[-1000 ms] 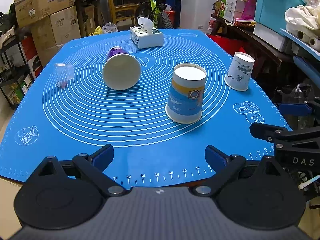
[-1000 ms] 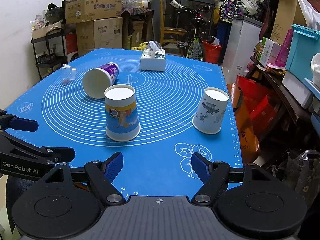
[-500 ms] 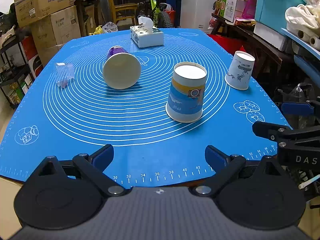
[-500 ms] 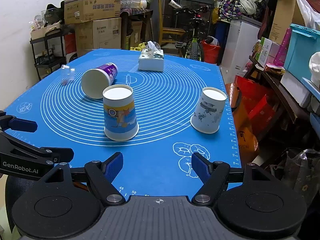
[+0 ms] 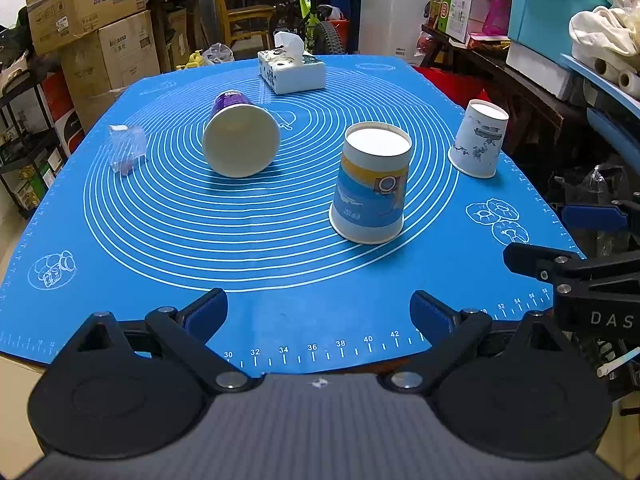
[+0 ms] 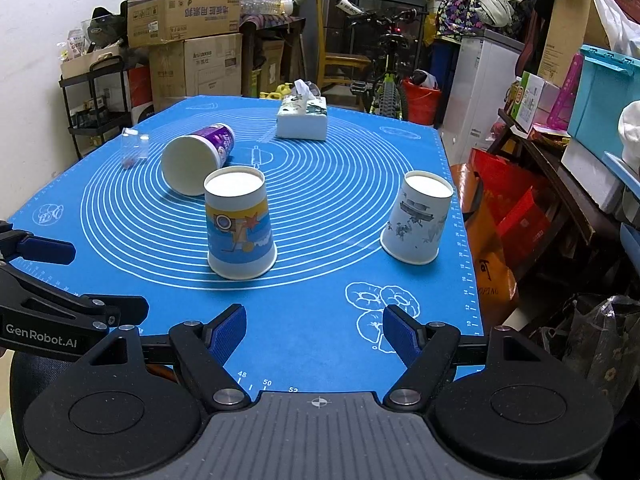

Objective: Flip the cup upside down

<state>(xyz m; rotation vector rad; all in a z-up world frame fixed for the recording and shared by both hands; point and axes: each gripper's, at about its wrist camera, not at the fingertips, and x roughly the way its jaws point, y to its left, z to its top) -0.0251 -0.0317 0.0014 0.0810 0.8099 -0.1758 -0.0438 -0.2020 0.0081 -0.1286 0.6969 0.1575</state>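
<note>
Hand-held gripper (image 6: 314,334) on each side (image 5: 319,314) hangs spread and empty at the worktop (image 5: 280,312) edge; the purple cup (image 5: 240,138) lying sideways mid-mat may roll if nudged off-centre.

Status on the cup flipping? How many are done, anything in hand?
Done: the blue-and-yellow cup and the white printed cup already stand mouth-down on the blue mat. In hand: nothing; the left gripper and right gripper are both open at the near edge. Left: the purple cup lies on its side, untouched.
</note>
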